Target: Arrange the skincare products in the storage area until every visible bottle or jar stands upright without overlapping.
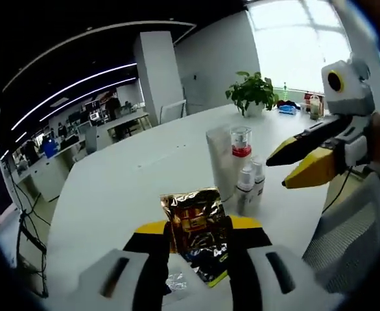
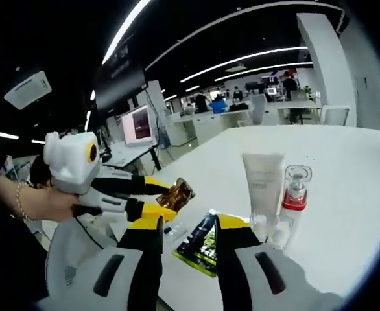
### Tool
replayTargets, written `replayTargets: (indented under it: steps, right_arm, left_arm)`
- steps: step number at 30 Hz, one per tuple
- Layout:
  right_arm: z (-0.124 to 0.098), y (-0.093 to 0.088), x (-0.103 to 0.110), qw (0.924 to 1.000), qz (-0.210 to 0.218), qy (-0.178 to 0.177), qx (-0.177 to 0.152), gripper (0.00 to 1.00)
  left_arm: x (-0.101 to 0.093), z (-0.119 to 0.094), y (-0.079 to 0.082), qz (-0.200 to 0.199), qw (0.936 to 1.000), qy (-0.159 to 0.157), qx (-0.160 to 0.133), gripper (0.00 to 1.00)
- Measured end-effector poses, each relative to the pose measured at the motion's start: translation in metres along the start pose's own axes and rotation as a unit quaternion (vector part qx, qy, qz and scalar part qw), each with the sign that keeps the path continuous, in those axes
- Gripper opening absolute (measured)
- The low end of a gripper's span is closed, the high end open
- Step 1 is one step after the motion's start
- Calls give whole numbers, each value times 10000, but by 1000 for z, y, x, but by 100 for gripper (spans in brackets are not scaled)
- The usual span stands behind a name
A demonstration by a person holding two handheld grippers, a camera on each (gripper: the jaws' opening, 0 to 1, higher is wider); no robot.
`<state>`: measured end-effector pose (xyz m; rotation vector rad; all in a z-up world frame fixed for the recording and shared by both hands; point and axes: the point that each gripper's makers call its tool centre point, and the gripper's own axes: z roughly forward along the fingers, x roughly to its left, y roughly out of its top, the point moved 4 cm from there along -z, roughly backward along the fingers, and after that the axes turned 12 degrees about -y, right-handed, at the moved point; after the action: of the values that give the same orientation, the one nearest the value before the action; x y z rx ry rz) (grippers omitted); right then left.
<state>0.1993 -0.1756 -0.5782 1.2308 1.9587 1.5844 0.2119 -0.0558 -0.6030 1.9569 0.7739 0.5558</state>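
Observation:
My left gripper (image 1: 196, 238) is shut on a gold foil sachet (image 1: 195, 220), held above the white table (image 1: 112, 194). Just beyond it stand a white tube (image 1: 219, 159), a clear bottle with a red band (image 1: 240, 146) and two small white bottles (image 1: 249, 183), all upright and close together. My right gripper (image 1: 276, 173) comes in from the right, open and holding nothing. In the right gripper view, that gripper (image 2: 190, 236) is open above a dark green sachet (image 2: 200, 249) lying flat. The left gripper (image 2: 175, 197) holds the gold sachet (image 2: 179, 193). The tube (image 2: 262, 181) and red-banded bottle (image 2: 296, 191) stand to the right.
A potted plant (image 1: 251, 91) and small items stand at the table's far end by the window. A grey mesh chair (image 1: 352, 240) sits at the near edge. Desks and monitors (image 2: 138, 124) fill the office behind. A person's hand (image 2: 44, 204) grips the left tool.

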Motion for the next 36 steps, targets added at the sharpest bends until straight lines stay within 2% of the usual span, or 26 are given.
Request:
replayTargets:
  steps: [3,8,12,19,21,23,26,28,33,35,36]
  right_arm:
    - [6,-1,-2,9999,110,7,30,32]
    - [13,-2,0,9959,893,144,36,26]
    - [19,-3,2,9927,1182,252,12,19]
    - [23,-7,5,9892,1422,339,64,13]
    - [23,-8,4,9877,1516,390,-7,7]
    - [22,-5,7,9858,1600,493,-80,2]
    - [20,-4,7,9866,1558,490,-66,1]
    - [19,-4,7,9848,1662,490,-82,1]
    - [19,-6,4,9869,1562,405,-51,1]
    - [18,-7,3,9873,1533,417,-21,1]
    - [18,-8,3,9873,1537,395,7,1]
  left_arm:
    - [-8,-3,4,58,10000,-54,-38,35]
    - [-15,-9,12,161,9997,-130,-142,35]
    - [-22,-14,18,261,9994,-168,-177,35]
    - [-27,-15,22,268,9989,-281,-250,35]
    - [-29,-14,23,273,9988,-314,-265,36]
    - [-29,-13,22,192,9989,-323,-281,35]
    - [-29,-12,21,102,9989,-335,-309,38]
    - [-28,-12,16,9,9991,-354,-224,40]
    - [-24,-17,6,-303,9985,-390,-235,48]
    - [-14,-22,-5,-639,9974,-287,-171,52]
    - [-11,-23,-9,-842,9957,-334,-170,53]
